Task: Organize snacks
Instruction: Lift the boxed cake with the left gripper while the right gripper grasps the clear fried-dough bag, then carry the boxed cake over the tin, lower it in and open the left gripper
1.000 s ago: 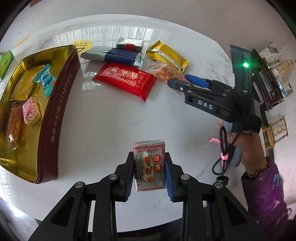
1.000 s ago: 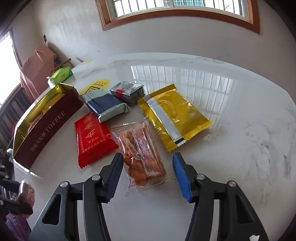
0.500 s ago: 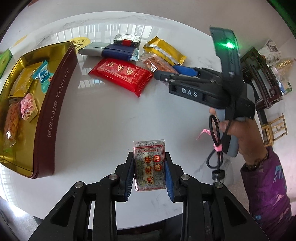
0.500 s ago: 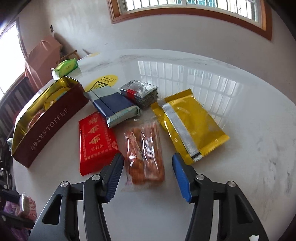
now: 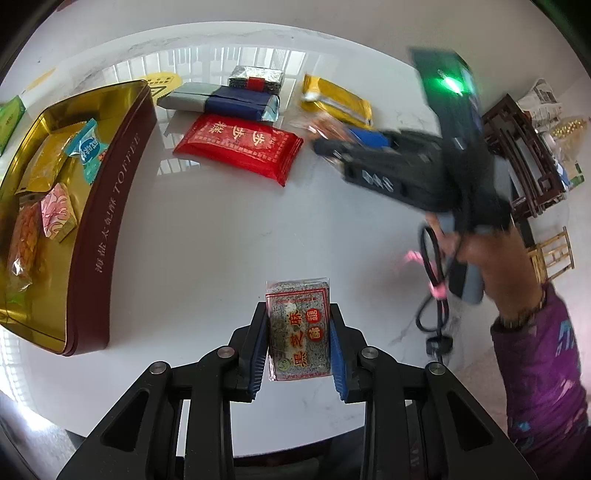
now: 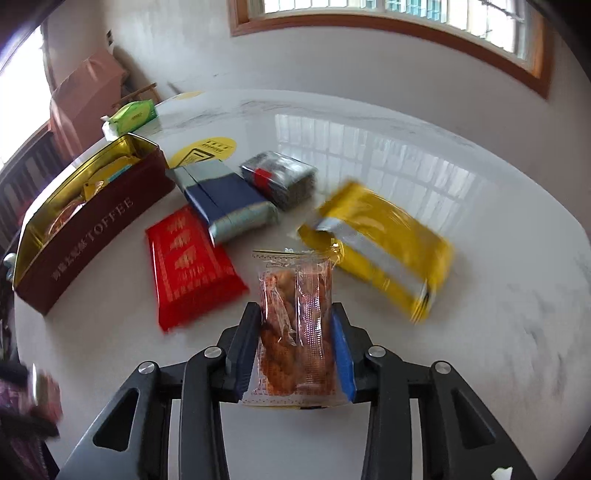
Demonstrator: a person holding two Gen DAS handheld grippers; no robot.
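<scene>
On the white table (image 6: pixel 480 332), a clear pack of orange snacks (image 6: pixel 295 325) has just been clamped by the closing right claw (image 6: pixel 295 350); a speckled sesame candy pack (image 5: pixel 298 332) is gripped by the left claw (image 5: pixel 298 347).

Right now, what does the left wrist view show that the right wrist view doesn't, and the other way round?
Only the left wrist view: the left hand-held gripper clamping a speckled grey sesame-candy packet, plus a purple sleeve. Only the right wrist view: the right hand-held gripper shut on a clear packet of orange fried twists, and a wood-framed window. Both: the maroon toffee tin, the red flat packet.
</scene>
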